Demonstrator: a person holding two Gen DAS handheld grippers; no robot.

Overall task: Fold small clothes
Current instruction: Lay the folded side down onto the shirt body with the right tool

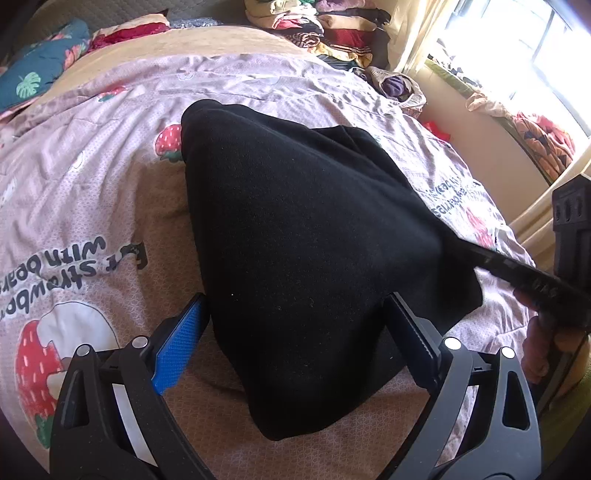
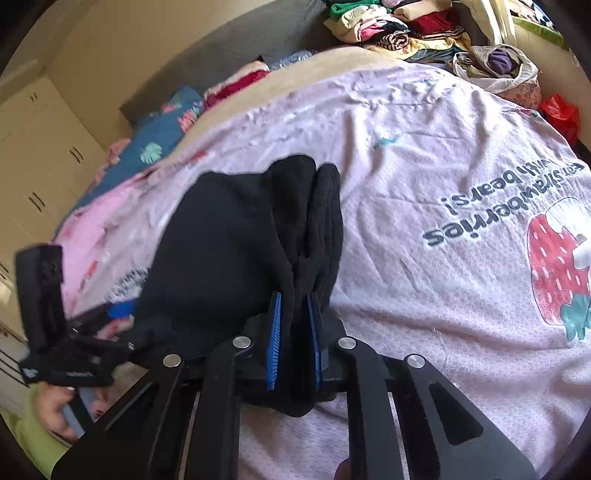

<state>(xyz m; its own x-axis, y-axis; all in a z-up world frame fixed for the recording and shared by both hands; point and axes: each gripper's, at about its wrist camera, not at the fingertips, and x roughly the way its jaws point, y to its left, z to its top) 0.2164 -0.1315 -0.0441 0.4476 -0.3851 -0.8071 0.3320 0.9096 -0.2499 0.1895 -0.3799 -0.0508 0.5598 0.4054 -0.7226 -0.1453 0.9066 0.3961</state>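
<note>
A black garment (image 1: 295, 236) lies folded on the pink strawberry-print bedspread (image 1: 92, 177). My left gripper (image 1: 295, 339) is open, its blue-padded fingers (image 1: 177, 347) on either side of the garment's near end, not clamping it. My right gripper (image 2: 294, 339) is shut on a bunched edge of the black garment (image 2: 229, 251), cloth pinched between its blue pads (image 2: 274, 343) and lifted off the bed. The right gripper also shows in the left wrist view (image 1: 524, 275) at the garment's right corner. The left gripper shows at the left of the right wrist view (image 2: 55, 332).
A pile of folded clothes (image 1: 325, 29) sits at the far end of the bed, with a bag of clothes (image 1: 399, 86) beside it. A blue leaf-print pillow (image 1: 40, 66) lies far left. A bright window (image 1: 517, 55) and wall are on the right. A wardrobe (image 2: 40, 147) stands left.
</note>
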